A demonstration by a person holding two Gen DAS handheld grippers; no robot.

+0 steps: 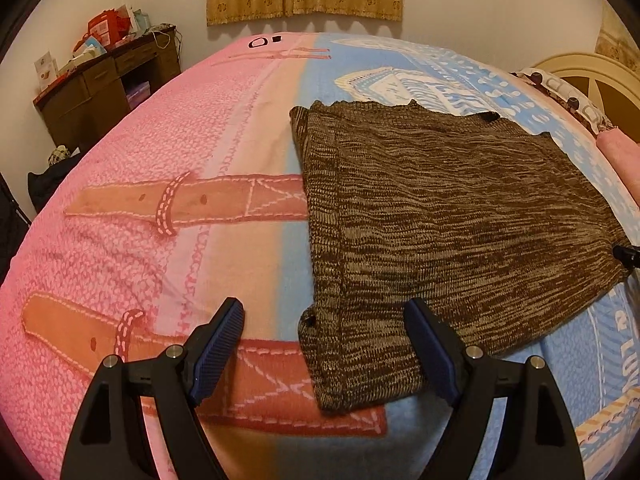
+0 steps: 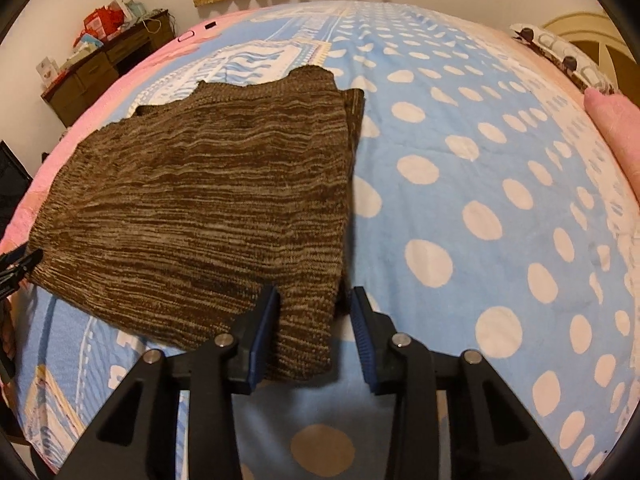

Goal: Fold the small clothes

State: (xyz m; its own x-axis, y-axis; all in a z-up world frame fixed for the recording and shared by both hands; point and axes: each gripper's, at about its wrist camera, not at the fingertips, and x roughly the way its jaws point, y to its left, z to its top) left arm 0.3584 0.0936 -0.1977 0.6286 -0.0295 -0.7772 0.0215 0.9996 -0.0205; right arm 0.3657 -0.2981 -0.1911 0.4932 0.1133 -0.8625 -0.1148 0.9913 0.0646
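Fleecy patterned blanket (image 1: 160, 160) bears flat, rectangular brown marled knit garment (image 1: 440, 208).

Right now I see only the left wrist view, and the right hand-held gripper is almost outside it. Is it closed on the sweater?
Observer: No. The right hand-held gripper is open. The near right corner of the brown knit sweater lies between its jaws and is not pinched.
Operator: Is the right side of the sweater folded?
Observer: Yes. A second layer shows along that edge, and a narrow strip of it sticks out near the far end.
Operator: What lies right of the sweater?
Observer: The blue bedspread with big white dots.
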